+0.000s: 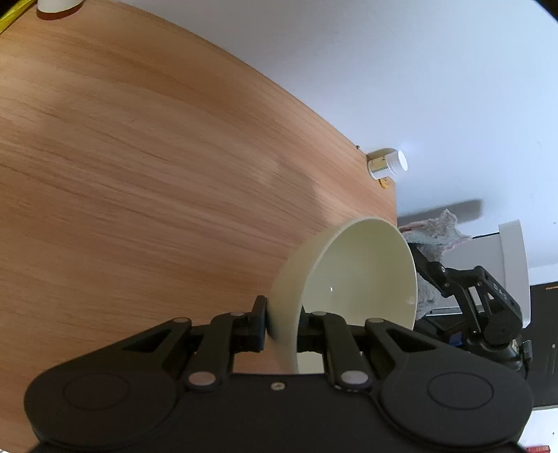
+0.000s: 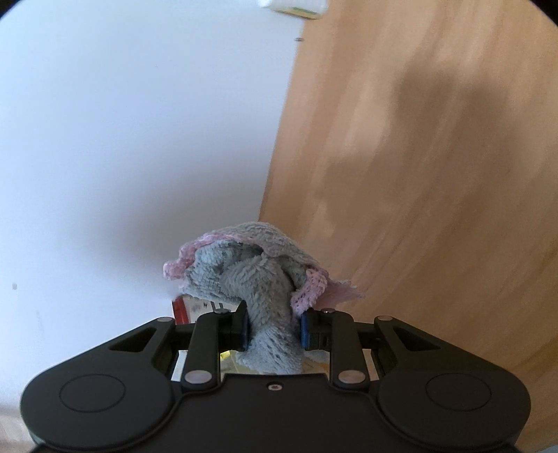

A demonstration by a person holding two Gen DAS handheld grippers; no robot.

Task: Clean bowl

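Observation:
My left gripper (image 1: 282,325) is shut on the wall of a cream bowl (image 1: 359,275), one finger outside and one inside, holding it lifted and tipped on its side with the opening facing right. My right gripper (image 2: 273,329) is shut on a bunched grey cloth with pink trim (image 2: 258,275). In the left wrist view the right gripper's black body (image 1: 481,296) and the cloth (image 1: 436,237) sit just behind the bowl's open side; I cannot tell whether the cloth touches the bowl.
A wooden table (image 1: 157,167) lies under the bowl, its edge near a white wall (image 1: 383,69). A small white-capped bottle (image 1: 387,163) stands at the table's corner. A white object (image 1: 57,5) sits at the far end. A white box (image 1: 512,251) is at right.

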